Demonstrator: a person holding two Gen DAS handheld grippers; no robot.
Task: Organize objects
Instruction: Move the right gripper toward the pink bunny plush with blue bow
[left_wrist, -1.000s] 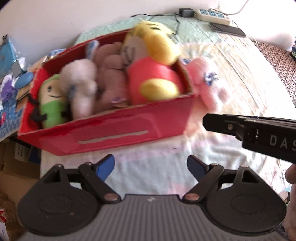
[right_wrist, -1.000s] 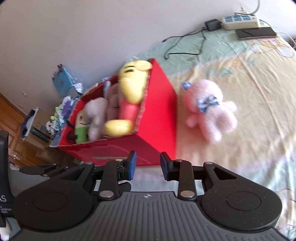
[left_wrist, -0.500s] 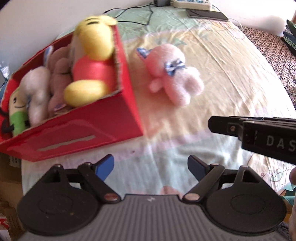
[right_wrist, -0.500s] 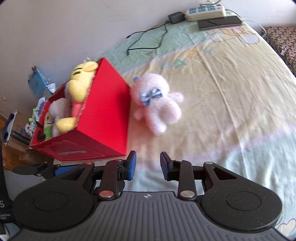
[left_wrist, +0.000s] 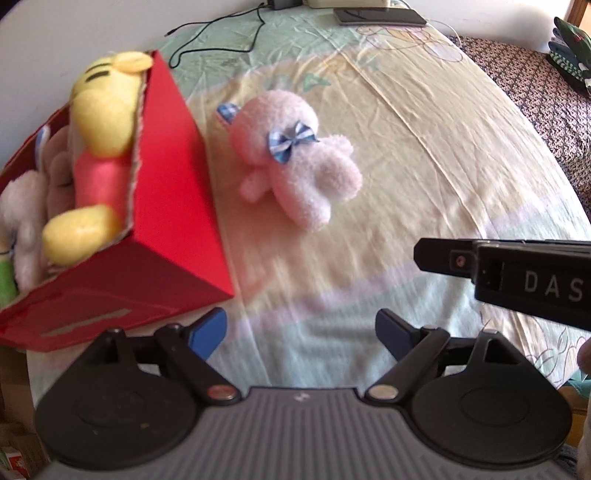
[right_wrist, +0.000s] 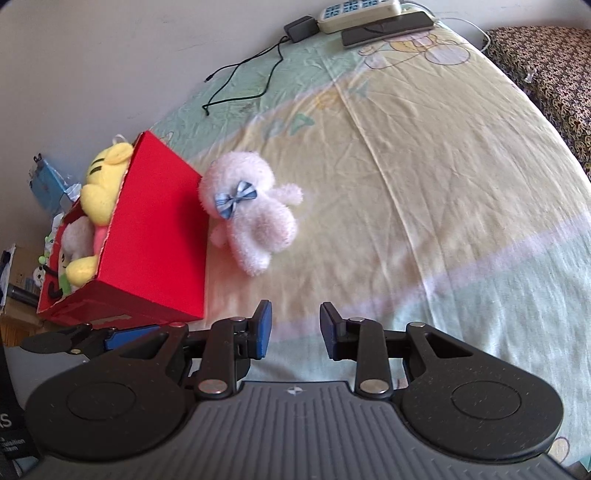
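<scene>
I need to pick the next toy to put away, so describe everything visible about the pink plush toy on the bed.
The pink plush toy is a small, fuzzy soft animal with a round head, stubby limbs and a blue checked bow at its neck. It lies flat on the yellow and green bedsheet, outside the red box, head near the box's side wall; whether they touch is unclear. Nothing holds it: both grippers are short of it.
</scene>
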